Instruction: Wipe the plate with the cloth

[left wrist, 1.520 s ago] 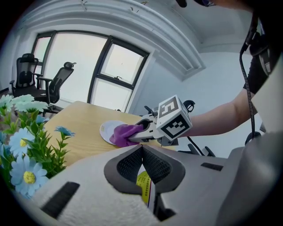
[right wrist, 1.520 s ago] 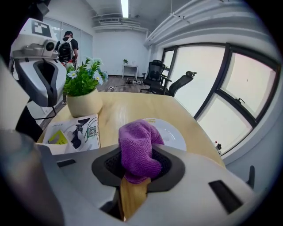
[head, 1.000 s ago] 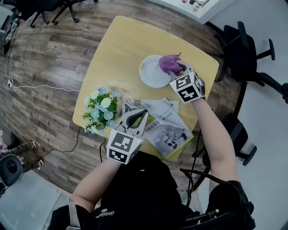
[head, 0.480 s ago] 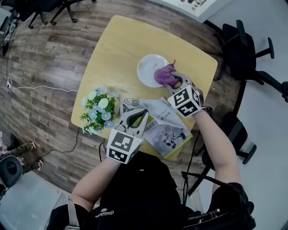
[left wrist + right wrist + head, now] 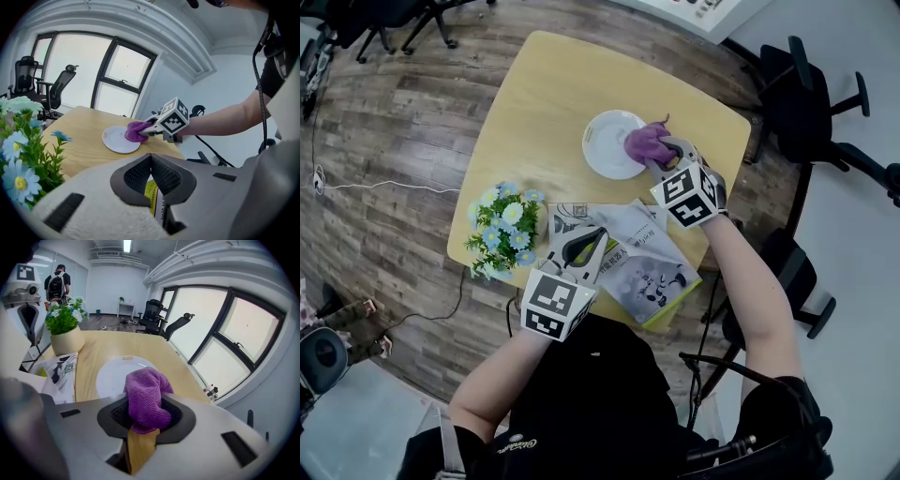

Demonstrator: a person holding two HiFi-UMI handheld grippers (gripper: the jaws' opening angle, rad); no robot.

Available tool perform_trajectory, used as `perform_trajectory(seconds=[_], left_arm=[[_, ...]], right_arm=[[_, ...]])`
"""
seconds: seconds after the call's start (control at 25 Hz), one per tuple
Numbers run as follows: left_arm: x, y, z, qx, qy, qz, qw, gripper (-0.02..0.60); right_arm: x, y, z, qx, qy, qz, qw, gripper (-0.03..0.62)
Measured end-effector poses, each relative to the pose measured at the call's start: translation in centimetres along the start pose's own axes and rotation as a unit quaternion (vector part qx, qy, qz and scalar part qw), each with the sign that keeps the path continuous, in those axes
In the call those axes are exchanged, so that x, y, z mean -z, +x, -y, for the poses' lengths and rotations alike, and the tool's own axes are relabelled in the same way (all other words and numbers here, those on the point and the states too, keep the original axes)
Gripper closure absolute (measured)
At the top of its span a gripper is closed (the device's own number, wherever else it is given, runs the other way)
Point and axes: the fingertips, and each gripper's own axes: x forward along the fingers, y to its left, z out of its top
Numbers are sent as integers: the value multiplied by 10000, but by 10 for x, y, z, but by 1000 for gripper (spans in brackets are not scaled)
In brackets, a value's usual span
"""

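**Q:** On the plate (image 5: pixel 607 145), where does the cloth (image 5: pixel 645 143) sit?

**A:** I see it bunched over the right rim. My right hand-held gripper (image 5: pixel 664 153) is clenched on it, and purple folds bulge out between the jaws.

**Q:** And the plate itself?

**A:** It is white and lies flat on the desk (image 5: pixel 546 98), toward the far right corner.

**Q:** Your other side?

**A:** My left hand-held gripper (image 5: pixel 582 246) hangs over the near edge, well apart from the plate. Its jaw tips are pressed together and grasp nothing.

**Q:** What lies beneath it?

**A:** A booklet (image 5: pixel 649 267), spread on the desk's near side. A pot of flowers (image 5: pixel 502 225) stands just left of it, at the desk's left edge.
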Motion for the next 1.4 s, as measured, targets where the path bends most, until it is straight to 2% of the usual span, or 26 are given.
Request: perform_trajectory(seconds=[0.2,0.32,0.92,1.12,1.4], left_arm=[[-1,-3,3,32,12,3,10000,574],[0,-4,1,18,6,12,10000,574],[-1,-1,6,88,31,1,10000,574],[2,-1,8,77,-1,4,10000,574],[3,-6,6,41,-22,18,10000,574]], right_arm=[[0,5,40,289,292,-122,9991,503],[-1,4,43,319,291,-136,9990,503],[8,-19,-43,-363,-315,-22,9988,503],[10,-13,-25,-175,-255,-84,9995,502],[16,-7,24,332,166,-224,9991,503]])
